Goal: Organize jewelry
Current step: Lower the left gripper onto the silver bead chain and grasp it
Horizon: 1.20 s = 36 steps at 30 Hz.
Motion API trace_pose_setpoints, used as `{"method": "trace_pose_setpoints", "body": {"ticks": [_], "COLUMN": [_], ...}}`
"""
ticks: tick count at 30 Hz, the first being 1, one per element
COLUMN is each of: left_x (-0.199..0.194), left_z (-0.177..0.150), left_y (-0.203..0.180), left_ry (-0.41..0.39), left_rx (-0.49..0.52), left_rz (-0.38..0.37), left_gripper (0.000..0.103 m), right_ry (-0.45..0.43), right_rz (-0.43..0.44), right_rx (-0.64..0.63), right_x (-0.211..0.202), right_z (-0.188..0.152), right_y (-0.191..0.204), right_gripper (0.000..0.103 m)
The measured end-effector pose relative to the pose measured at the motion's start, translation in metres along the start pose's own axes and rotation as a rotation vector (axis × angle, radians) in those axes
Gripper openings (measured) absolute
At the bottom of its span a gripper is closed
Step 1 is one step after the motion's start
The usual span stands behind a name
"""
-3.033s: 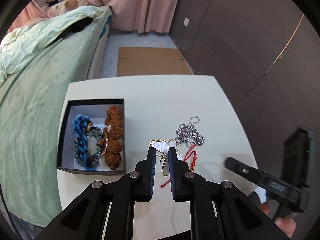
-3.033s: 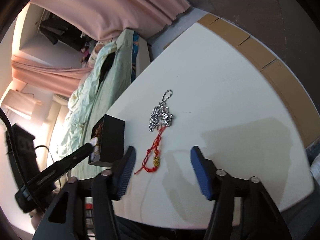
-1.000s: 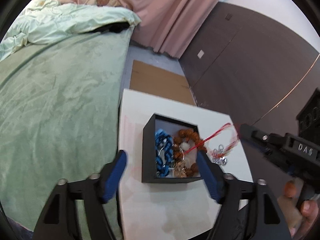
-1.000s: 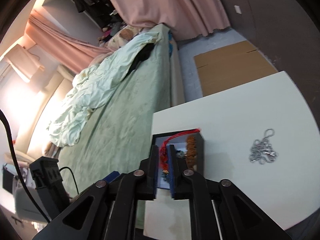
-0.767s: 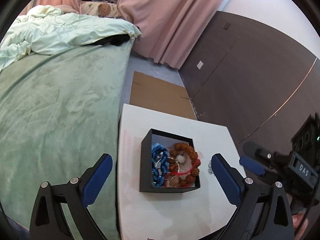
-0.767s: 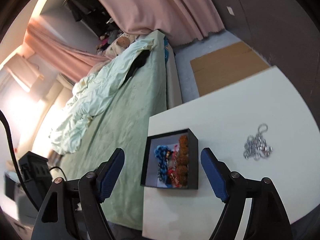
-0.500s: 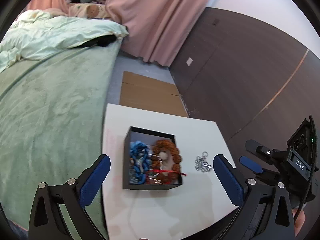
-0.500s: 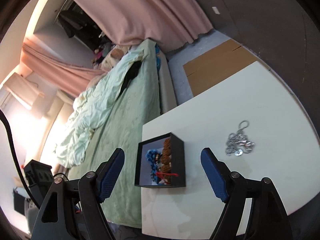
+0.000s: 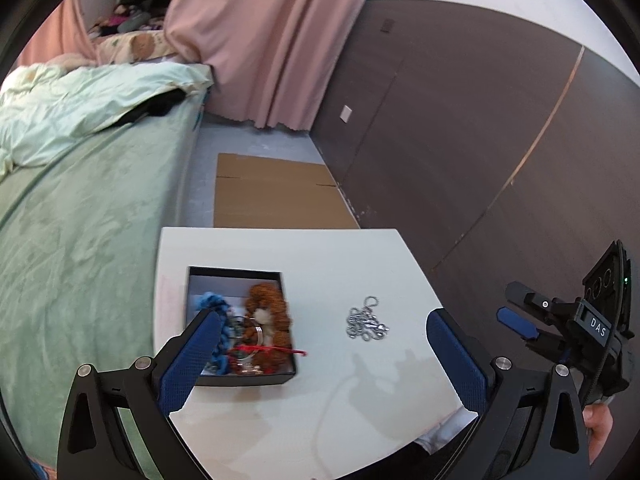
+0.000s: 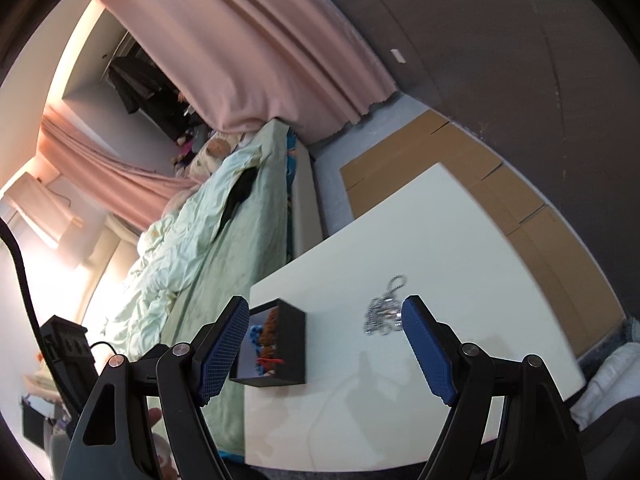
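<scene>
A black box [image 9: 248,380] stands at the left of the white table [image 9: 360,256]. In it lie a blue braided bracelet [image 9: 212,304], a brown bead bracelet [image 9: 268,304] and a red cord [image 9: 272,349] that hangs a little over the right wall. A silver chain [image 9: 366,324] lies in a heap on the table right of the box. My left gripper [image 9: 322,356] is open and empty, held back above the table's near side. My right gripper [image 10: 326,346] is open and empty too, with the box [image 10: 294,344] by its left finger and the chain [image 10: 384,312] by its right.
A bed with a green blanket [image 9: 80,220] runs along the table's left edge. Flat cardboard [image 9: 272,196] lies on the floor beyond the table, below a dark wall [image 9: 460,140] and a pink curtain [image 9: 260,40]. A hand [image 9: 598,426] holds the right gripper.
The right gripper opened and let the red cord drop into the box. The left gripper opened wider. Both grippers pulled back from the box and swung to the right.
</scene>
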State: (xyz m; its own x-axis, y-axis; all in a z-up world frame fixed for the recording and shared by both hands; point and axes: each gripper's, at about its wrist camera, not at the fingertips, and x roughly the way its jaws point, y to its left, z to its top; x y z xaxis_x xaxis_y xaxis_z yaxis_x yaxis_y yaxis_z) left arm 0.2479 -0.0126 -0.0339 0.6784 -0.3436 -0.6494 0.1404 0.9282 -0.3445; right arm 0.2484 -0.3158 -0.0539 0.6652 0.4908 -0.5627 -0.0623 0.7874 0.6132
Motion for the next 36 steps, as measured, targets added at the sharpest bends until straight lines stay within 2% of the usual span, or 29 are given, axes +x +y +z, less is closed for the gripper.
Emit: {"method": "trace_pose_setpoints", "body": {"ticks": [11, 13, 16, 19, 26, 36], "left_x": [0.031, 0.043, 0.063, 0.085, 0.132, 0.183], "left_z": [0.002, 0.004, 0.006, 0.004, -0.009, -0.024], "left_y": [-0.066, -0.072, -0.078, -0.084, -0.093, -0.090], "left_ry": [0.030, 0.059, 0.105, 0.151, 0.255, 0.321], "left_rx": [0.113, 0.116, 0.105, 0.100, 0.109, 0.097], "left_rz": [0.012, 0.005, 0.012, 0.017, 0.037, 0.108], "left_gripper": [0.099, 0.085, 0.075, 0.070, 0.068, 0.068], "right_ry": [-0.018, -0.007, 0.020, 0.042, 0.073, 0.086], "right_rz": [0.020, 0.027, 0.027, -0.002, 0.014, -0.007], "right_rx": [0.123, 0.148, 0.172, 0.199, 0.239, 0.298], "right_x": [-0.028, -0.028, -0.023, -0.018, -0.010, -0.004], "right_z": [0.006, 0.006, 0.006, 0.004, 0.002, 0.000], "right_y": [-0.073, -0.081, -0.092, -0.102, -0.116, -0.138], "right_gripper": [0.079, 0.079, 0.079, 0.079, 0.079, 0.079]}}
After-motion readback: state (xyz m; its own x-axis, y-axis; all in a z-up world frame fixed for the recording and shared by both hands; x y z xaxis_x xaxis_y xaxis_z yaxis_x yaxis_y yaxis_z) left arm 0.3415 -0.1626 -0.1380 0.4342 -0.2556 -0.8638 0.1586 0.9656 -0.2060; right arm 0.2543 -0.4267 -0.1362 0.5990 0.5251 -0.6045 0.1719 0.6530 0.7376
